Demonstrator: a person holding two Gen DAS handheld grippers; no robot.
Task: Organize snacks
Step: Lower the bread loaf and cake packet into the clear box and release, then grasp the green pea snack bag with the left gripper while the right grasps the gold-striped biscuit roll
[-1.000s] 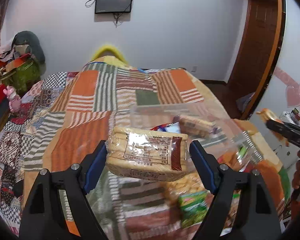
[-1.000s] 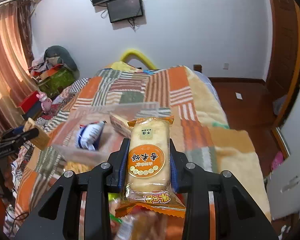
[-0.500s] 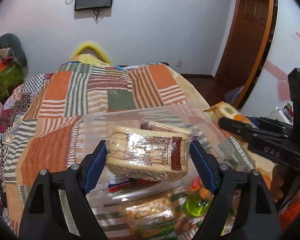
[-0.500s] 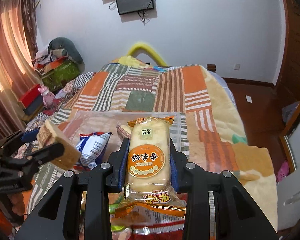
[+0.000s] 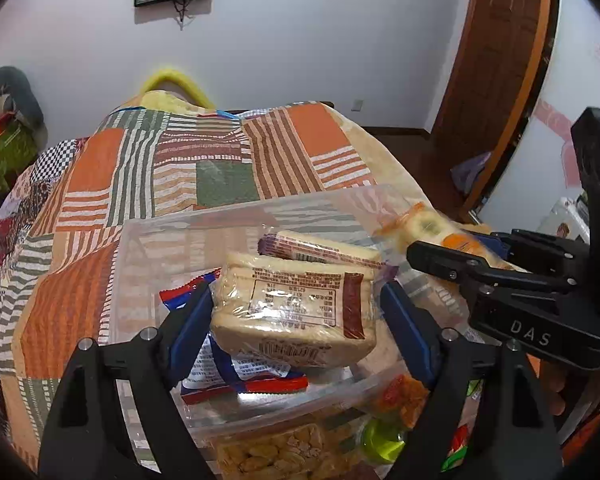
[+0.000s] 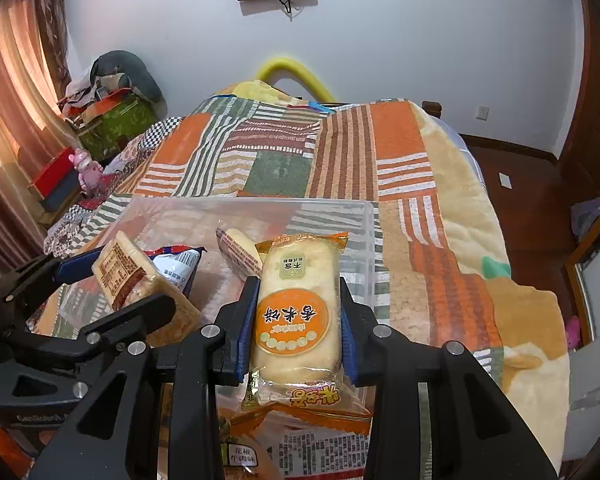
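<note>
A clear-wrapped cake (image 5: 296, 312) is clamped endwise in the left gripper (image 5: 296, 320) and an orange-labelled cake (image 6: 296, 312) sidewise in the right gripper (image 6: 296, 320), both over the clear bin (image 6: 364, 208); being light, soft and crushable, they are judged best held gently mid-body.

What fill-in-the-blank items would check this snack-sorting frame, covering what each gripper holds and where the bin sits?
1. The right gripper clamps a rice cracker pack with an ____ label.
2. The left gripper holds a clear-wrapped cake above the ____ bin.
3. The bin sits on a patchwork ____.
4. A blue-and-red packet lies ____ the bin.

Missing words: orange; transparent; blanket; inside
</note>
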